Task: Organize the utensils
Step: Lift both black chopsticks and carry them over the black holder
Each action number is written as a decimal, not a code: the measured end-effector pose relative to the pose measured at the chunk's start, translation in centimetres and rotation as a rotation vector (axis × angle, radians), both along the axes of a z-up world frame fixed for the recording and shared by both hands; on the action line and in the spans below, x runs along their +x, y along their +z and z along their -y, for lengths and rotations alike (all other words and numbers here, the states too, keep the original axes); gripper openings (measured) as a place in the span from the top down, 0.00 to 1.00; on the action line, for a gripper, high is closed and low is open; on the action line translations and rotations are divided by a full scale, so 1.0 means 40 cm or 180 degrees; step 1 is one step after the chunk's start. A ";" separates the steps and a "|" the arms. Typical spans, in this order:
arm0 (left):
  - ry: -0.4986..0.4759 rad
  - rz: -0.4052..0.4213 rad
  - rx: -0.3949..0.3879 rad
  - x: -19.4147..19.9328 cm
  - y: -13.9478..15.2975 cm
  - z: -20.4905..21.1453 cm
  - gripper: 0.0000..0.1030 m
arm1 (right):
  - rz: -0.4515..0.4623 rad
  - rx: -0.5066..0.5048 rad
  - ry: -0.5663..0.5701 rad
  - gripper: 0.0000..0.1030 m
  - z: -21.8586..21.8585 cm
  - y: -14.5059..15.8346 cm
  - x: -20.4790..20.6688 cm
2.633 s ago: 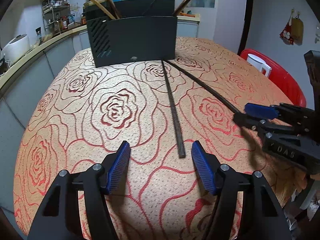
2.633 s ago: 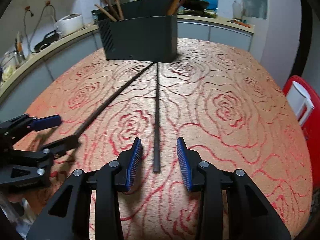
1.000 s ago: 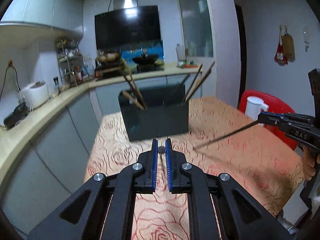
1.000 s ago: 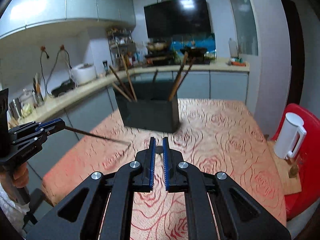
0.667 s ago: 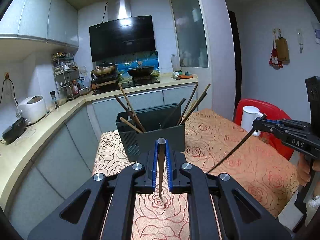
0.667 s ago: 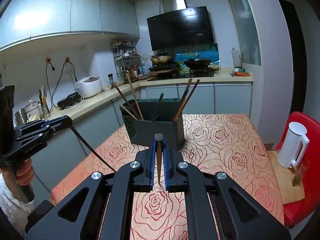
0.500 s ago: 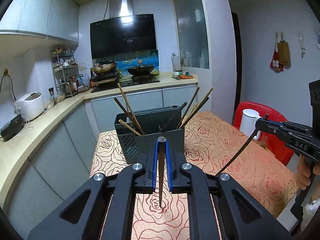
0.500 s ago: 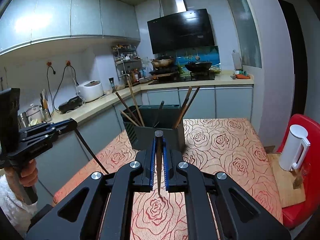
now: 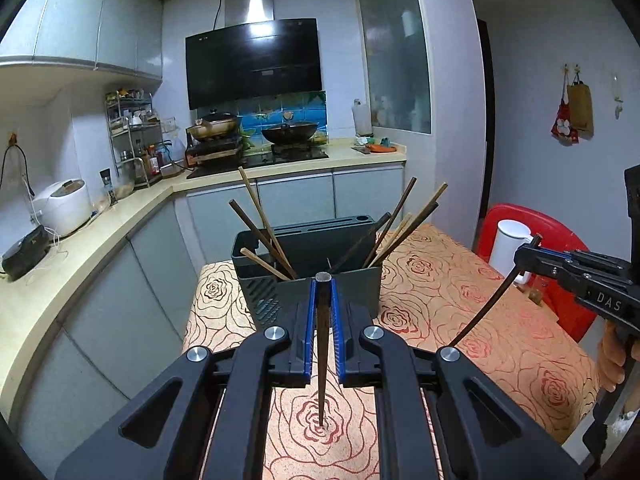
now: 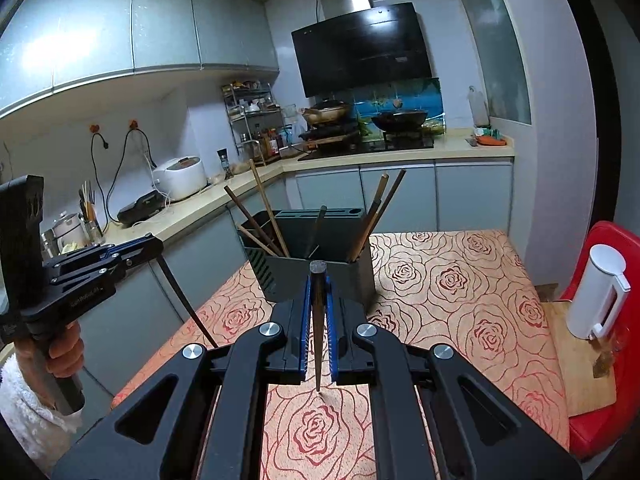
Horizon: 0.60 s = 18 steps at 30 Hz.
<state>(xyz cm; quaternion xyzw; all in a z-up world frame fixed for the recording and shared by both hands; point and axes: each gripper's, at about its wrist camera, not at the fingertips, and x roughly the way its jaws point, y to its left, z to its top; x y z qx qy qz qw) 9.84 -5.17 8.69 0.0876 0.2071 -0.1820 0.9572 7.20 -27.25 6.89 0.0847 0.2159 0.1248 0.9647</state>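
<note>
My left gripper (image 9: 322,300) is shut on a dark chopstick (image 9: 321,360) that hangs point down above the rose-patterned tablecloth (image 9: 440,300). My right gripper (image 10: 317,296) is shut on a second dark chopstick (image 10: 318,344), also point down. Each gripper shows in the other's view, the right one (image 9: 524,254) with its chopstick (image 9: 486,308) slanting down, the left one (image 10: 154,246) with its chopstick (image 10: 186,304). The dark utensil holder (image 9: 308,280) stands ahead on the table with several chopsticks (image 9: 260,216) leaning in it; it also shows in the right wrist view (image 10: 316,260).
A white jug (image 10: 600,292) stands on a red chair (image 10: 612,360) right of the table. A counter (image 9: 80,248) with a rice cooker (image 9: 64,206) runs along the left. The stove with woks (image 9: 288,132) is behind the holder.
Both grippers took a chopstick off the table, shut on it and rose; the chopsticks now hang point down. In the last half second both moved slightly nearer the holder.
</note>
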 end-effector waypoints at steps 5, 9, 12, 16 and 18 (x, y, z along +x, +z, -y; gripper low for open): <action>0.0023 0.0006 0.0028 0.014 0.006 0.001 0.93 | -0.0016 -0.0032 0.0016 0.92 -0.003 0.022 0.029; 0.0044 -0.0017 0.0030 0.036 0.016 -0.003 0.93 | 0.0013 0.0006 0.0016 0.92 0.006 0.054 0.051; 0.0055 -0.0049 -0.0022 0.061 0.037 -0.007 0.93 | 0.0031 0.0047 0.0011 0.92 0.009 0.091 0.080; 0.0084 -0.0041 -0.0107 0.098 0.081 -0.013 0.93 | 0.0064 0.0031 -0.0008 0.92 0.007 0.129 0.117; 0.0083 -0.0036 -0.0147 0.116 0.102 -0.013 0.93 | 0.0077 0.0017 -0.0021 0.92 0.001 0.146 0.135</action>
